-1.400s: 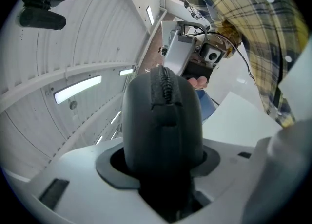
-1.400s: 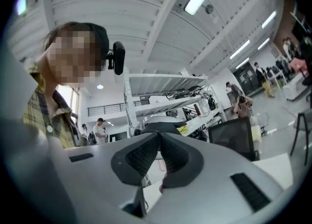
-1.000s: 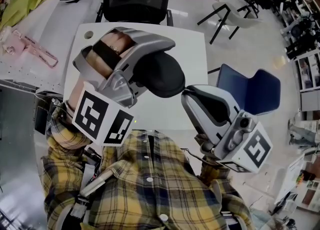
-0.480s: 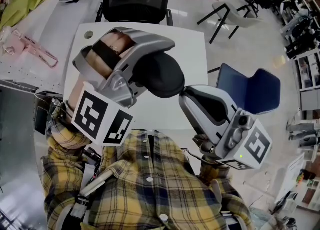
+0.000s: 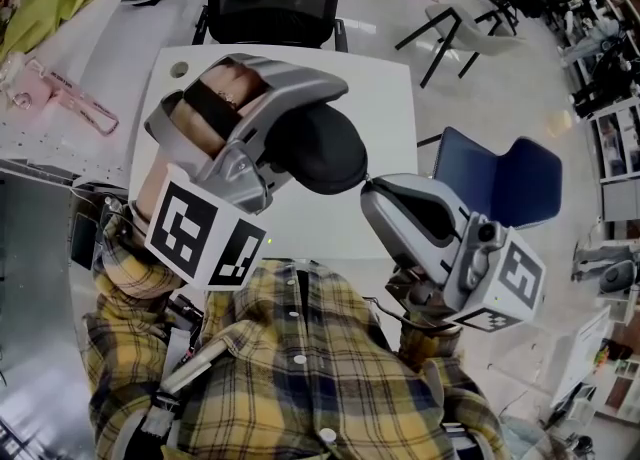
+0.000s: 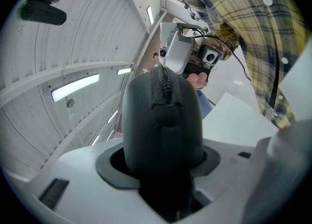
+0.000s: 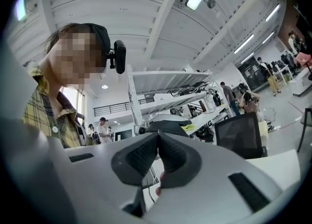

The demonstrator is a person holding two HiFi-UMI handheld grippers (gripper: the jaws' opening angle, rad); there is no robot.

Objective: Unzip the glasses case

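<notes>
The left gripper [image 5: 300, 140] clamps the black glasses case [image 5: 328, 153] above the white counter [image 5: 385, 88], long axis pointing right. The right gripper [image 5: 371, 186], jaws pressed together, meets the case's right end; any hold on the zip pull is unclear.

1. The right gripper [image 5: 368, 186] is rolling about its own length, and its rear end is lifting slightly toward the far right.
2. Its marker cube [image 5: 515, 280] is swinging to the right, so the top face is looking narrower and the near, lower face is coming further into view.
3. The small green light seen on the cube's near edge half a second ago is turning out of sight.
</notes>
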